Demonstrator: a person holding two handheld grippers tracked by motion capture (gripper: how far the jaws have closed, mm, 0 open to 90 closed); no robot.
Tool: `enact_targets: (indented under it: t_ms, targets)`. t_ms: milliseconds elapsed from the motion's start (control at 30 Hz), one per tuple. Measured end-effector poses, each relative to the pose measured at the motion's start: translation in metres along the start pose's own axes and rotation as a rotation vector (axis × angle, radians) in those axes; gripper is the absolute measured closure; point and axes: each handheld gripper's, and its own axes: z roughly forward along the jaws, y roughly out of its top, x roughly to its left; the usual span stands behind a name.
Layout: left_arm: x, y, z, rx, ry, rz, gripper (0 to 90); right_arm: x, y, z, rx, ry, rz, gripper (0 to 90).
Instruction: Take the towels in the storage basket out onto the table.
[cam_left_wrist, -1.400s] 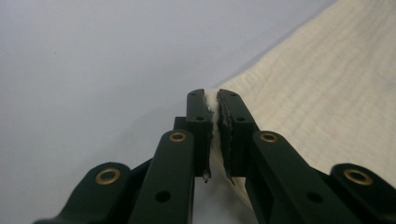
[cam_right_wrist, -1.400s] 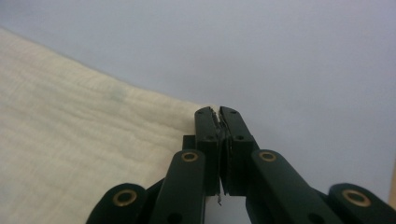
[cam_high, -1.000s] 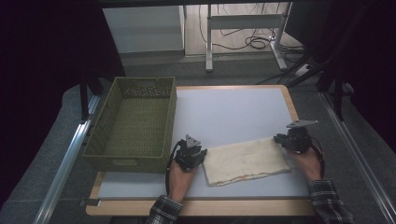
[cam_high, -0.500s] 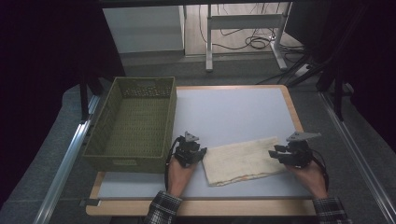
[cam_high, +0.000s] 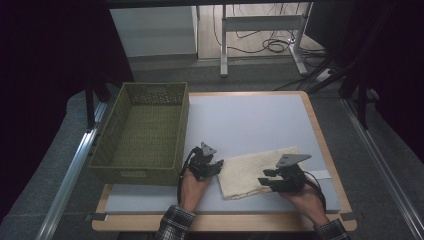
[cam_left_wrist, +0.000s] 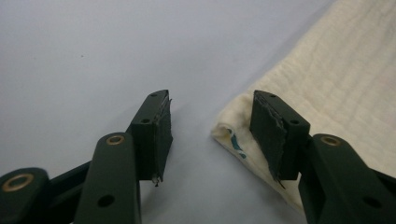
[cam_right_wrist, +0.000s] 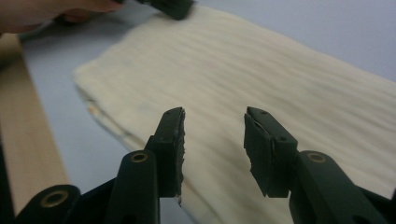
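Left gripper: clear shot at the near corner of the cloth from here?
Probably yes. The left gripper has its jaws apart, just opened further, with the folded cloth corner right beside one of them on bare table; nothing blocks it.

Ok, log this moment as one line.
left tongs: open, jaws just opening, at cloth corner | right tongs: open over cloth | cloth: folded flat on table | basket: beside it
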Motion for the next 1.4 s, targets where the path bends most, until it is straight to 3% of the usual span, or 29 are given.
enact_targets:
  t_ms: [333,433,600,700,800,867,967,1033,1167,1400]
  targets:
    - [0.0,0.0,0.0,0.003,-0.002,0.002,48.4,0.052,0.02,0.042,0.033,0.146,-0.098,60.0]
    - [0.001,0.0,0.0,0.003,-0.002,0.003,48.4,0.064,0.024,0.052,0.034,0.171,-0.125,60.0]
    - [0.0,0.0,0.0,0.0,-0.009,0.003,49.4,0.077,0.027,0.067,0.052,0.157,-0.176,60.0]
    - [-0.001,-0.001,0.0,-0.002,-0.02,0.019,56.1,0.081,0.024,0.072,0.063,0.112,-0.207,63.5]
    - [-0.002,-0.001,0.0,-0.003,-0.033,0.021,61.6,0.085,0.022,0.071,0.058,0.057,-0.249,77.3]
    - [-0.002,-0.001,-0.001,0.0,-0.054,0.023,67.1,0.085,0.022,0.07,0.053,0.048,-0.247,84.1]
    - [-0.005,0.0,-0.001,0.001,-0.08,0.028,84.3,0.08,0.022,0.069,0.05,0.079,-0.208,86.3]
    - [-0.006,0.002,-0.002,0.007,-0.067,0.04,86.2,0.078,0.022,0.068,0.047,0.097,-0.187,86.5]
    - [-0.006,0.004,-0.003,-0.009,-0.084,0.016,86.9,0.073,0.023,0.058,0.01,0.117,-0.16,86.5]
    - [-0.009,0.018,-0.012,-0.059,-0.097,0.013,86.5,0.065,0.026,0.036,-0.048,0.091,-0.162,86.3]
